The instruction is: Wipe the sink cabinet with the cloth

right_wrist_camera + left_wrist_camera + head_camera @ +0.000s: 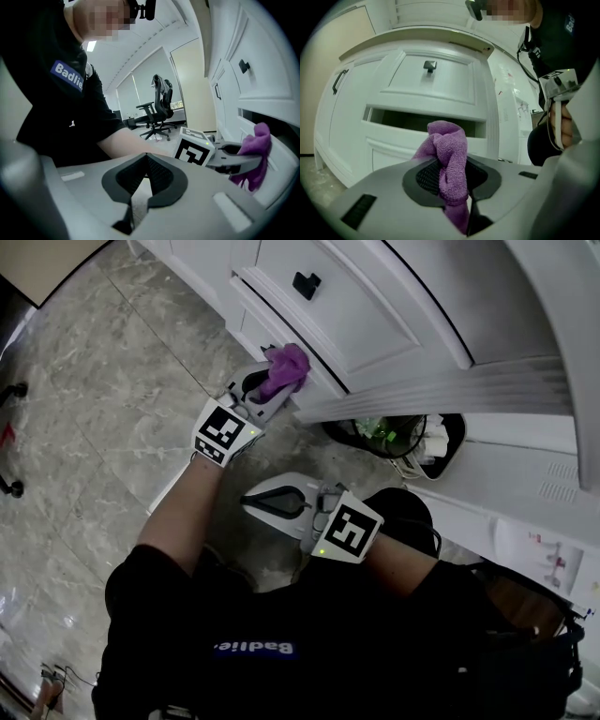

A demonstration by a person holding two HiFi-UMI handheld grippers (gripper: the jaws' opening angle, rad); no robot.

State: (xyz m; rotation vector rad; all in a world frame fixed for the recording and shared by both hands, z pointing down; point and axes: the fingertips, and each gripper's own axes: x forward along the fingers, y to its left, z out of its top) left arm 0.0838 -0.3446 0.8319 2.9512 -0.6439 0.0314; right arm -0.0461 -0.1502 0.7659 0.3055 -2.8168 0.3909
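A bunched purple cloth [285,370] is pinched in my left gripper [265,388], whose jaws are shut on it. In the left gripper view the cloth [449,161] stands up between the pads and points at the white sink cabinet [436,98]. It sits close to the edge of a drawer front [309,362], and I cannot tell whether it touches. My right gripper [261,500] hangs lower, over the floor, shut with nothing in it. From the right gripper view I see the left gripper [234,161] and the cloth [255,152] beside the cabinet [262,93].
A drawer stands slightly pulled out, leaving a dark gap [422,123]. A black knob [306,283] is on the drawer above. An open bin [398,437] with rubbish sits on the marble-tiled floor [103,390]. An office chair [157,112] stands far behind.
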